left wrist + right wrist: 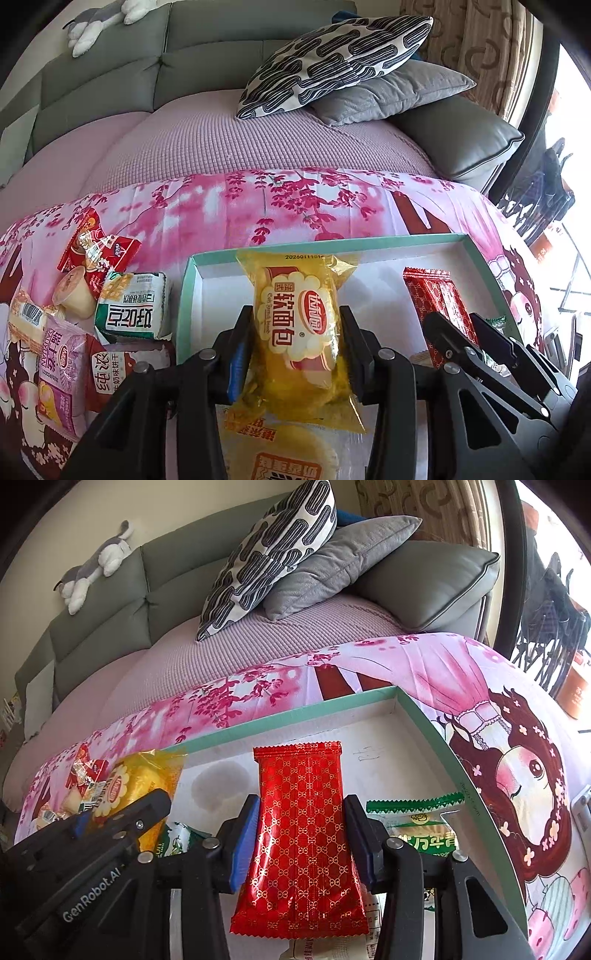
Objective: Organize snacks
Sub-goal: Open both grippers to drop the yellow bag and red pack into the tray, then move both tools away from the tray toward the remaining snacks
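Yellow bread pack [299, 332] and red packet [301, 834] — each clamped over tray [236, 734].

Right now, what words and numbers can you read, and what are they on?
"GenRobot.AI": left gripper, seen from the right wrist.
"2026011101", last digits unsure: yellow bread packet.
"Soft French bread": same packet, small and only roughly legible.
"nice": red wrapper.
Other packets' Chinese print: too blurred to quote.

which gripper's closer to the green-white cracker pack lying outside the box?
Left. The left gripper, holding the yellow bread pack, is beside the cracker pack; the right gripper sits farther across the box.
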Motion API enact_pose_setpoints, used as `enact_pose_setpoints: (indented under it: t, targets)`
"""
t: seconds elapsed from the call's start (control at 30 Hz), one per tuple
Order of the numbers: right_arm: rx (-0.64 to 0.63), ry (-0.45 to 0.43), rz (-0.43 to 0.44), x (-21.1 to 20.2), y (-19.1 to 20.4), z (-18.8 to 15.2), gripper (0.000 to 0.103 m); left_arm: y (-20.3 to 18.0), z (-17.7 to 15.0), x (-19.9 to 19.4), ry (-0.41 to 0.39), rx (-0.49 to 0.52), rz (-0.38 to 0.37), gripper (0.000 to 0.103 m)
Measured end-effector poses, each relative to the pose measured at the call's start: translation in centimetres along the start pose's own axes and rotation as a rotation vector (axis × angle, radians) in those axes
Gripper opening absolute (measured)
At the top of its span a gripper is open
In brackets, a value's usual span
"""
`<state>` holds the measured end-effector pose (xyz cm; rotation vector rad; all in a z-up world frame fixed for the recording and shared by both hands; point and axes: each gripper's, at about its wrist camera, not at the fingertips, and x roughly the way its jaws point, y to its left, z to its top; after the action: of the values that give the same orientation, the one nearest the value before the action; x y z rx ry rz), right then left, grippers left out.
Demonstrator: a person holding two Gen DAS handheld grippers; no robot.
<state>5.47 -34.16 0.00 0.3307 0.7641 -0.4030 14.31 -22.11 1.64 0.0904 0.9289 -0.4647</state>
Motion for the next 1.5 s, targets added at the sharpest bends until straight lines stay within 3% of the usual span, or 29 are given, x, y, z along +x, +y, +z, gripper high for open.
enact_pose_setpoints:
  t: [0.47,0.6,0.93,0.97,1.03,1.1,1.2,1.3,1.5]
  targets:
    - [0.017,0.005,-0.046,-2.1,-0.4,0.8,0.059,0.3,0.9,-2.9,-0.04,-0.018,-0.013,0.071]
    - [0.007,0.007,-0.068,-3.7,-0.4,1.2,0.059,0.4,1.3,-4.7,-0.062,-0.012,0.0,0.073]
    - [-0.034,0.08,-0.105,-4.0,-0.3,0.8,0.059,1.6,1.0,-4.6,0.007,-0.043,0.051,0.073]
    - [-0.037,0.085,-0.105,-3.9,-0.3,0.8,0.061,1.7,0.9,-4.4,0.011,-0.047,0.055,0.073]
    - [-0.033,0.084,-0.104,-3.7,-0.4,0.7,0.078,2.1,0.9,-4.2,0.021,-0.06,0.06,0.076]
    - [-0.024,0.087,-0.105,-3.5,-0.6,0.6,0.084,2.5,0.9,-4.1,0.022,-0.079,0.064,0.085]
    - [-0.007,0.106,-0.103,-2.9,-1.0,0.5,0.088,3.1,1.0,-4.2,0.014,-0.104,0.071,0.087]
    - [-0.004,0.112,-0.111,-2.5,-1.2,0.3,0.103,3.7,0.9,-4.1,0.013,-0.117,0.089,0.095]
    - [-0.001,0.122,-0.114,-1.9,-1.3,0.0,0.103,4.5,0.8,-3.5,0.01,-0.134,0.119,0.095]
